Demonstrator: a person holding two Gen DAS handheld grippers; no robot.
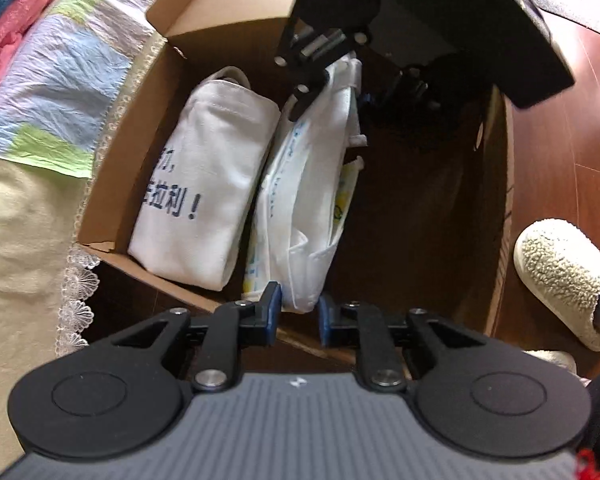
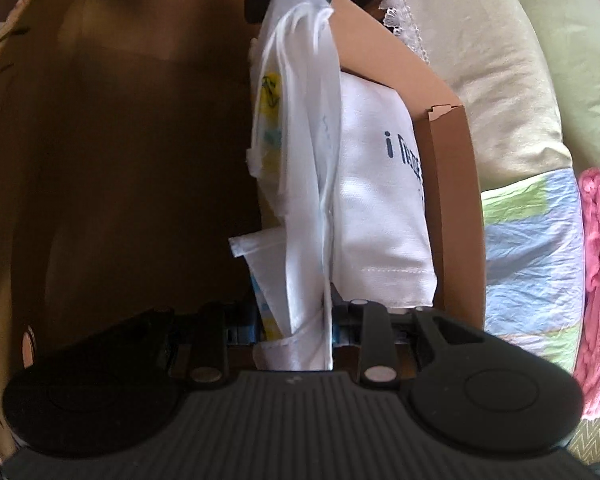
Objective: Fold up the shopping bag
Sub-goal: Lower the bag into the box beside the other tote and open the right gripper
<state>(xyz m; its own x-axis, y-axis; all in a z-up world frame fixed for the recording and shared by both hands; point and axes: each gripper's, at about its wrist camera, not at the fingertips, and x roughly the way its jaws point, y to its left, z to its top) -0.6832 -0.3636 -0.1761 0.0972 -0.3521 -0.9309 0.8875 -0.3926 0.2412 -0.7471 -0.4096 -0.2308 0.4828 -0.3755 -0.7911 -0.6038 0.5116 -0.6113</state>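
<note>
Your folded white shopping bag stood on edge inside the open cardboard box, roughly in the middle of it, leaning against a second white bag printed with dark blue characters that sat against the box wall nearest the bed. The half of the box away from the bed was bare and in shadow.

You held your left tool at the near end of the folded bag, its blue-padded jaws set narrow with the bag's lower corner between them. The left wrist view showed a small gap beside each pad, so I cannot tell whether the pads actually pressed on the fabric.

Your right tool was at the opposite end of the same bag. In the right wrist view the bundled white fabric ran straight down between its narrow jaws and filled the gap, so you had it pinched there.

The box stood on the wooden floor against the bed, which carried a patchwork quilt and a lace-edged cream cover. Your foot in a fleecy slipper rested on the floor just beside the box's far side.
</note>
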